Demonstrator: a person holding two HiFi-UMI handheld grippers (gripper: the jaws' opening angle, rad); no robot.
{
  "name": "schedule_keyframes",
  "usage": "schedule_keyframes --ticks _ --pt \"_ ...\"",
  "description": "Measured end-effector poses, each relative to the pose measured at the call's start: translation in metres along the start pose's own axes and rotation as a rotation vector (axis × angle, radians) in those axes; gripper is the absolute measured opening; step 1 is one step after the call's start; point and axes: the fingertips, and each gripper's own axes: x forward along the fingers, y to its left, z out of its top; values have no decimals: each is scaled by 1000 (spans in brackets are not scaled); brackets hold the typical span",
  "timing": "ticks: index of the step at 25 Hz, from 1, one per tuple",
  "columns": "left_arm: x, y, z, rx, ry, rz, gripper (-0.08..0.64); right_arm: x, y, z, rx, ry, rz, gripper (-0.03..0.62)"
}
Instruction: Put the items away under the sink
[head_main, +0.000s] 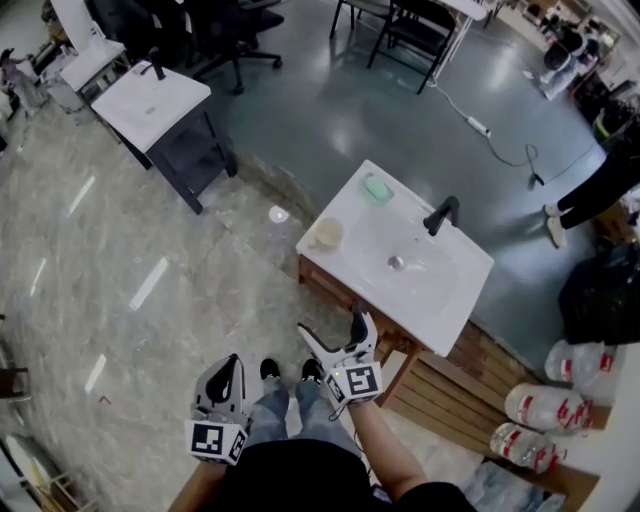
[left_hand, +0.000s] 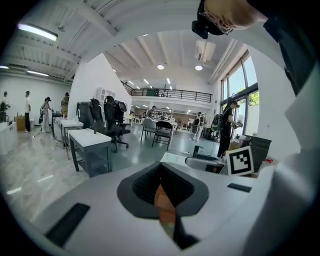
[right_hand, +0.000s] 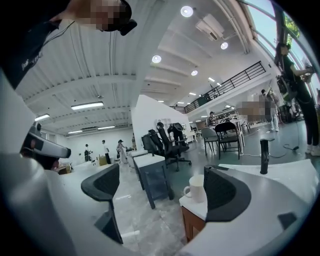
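Standing spot: the person's shoes (head_main: 270, 369) are on the shiny floor (head_main: 150, 290), just in front of the near corner of the sink top (head_main: 440, 295).
Left gripper (head_main: 231, 365): down low by the left leg. In its own view its (left_hand: 162, 187) jaws are pressed together with nothing in them.
Right gripper (head_main: 335, 330): its jaws are wide apart and empty. It hangs just off the near edge of the sink top, touching nothing. In its own view it (right_hand: 165, 195) looks past that corner.
Mug (head_main: 326, 234): stands at the left corner of the sink top, close to the edge. In the right gripper view it (right_hand: 196, 188) sits beside the right jaw, farther away.
Green dish (head_main: 377, 187): at the far corner, apart from the mug.
Tap (head_main: 441, 213): black, at the back edge by the bowl.
Cupboard (head_main: 335, 290): brown wood, under the white top.
Room to move: lots of floor on the left side. Wooden boards (head_main: 450, 395) and big bottles (head_main: 545, 408) are on the right side.
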Motion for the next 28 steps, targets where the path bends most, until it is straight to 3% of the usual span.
schedule_keyframes --ticks 13,16,24,28 --pt "31 44 -38 -22 90 0 5 136 -47 -119 -11 122 -85 522" --pt "49 57 -51 -20 103 11 5 157 -57 -132 -11 132 -116 388" --pt "126 91 -63 0 65 23 5 196 -79 -149 42 150 -191 296" --pt "156 93 -74 13 69 2 5 206 -89 -153 27 140 -240 183"
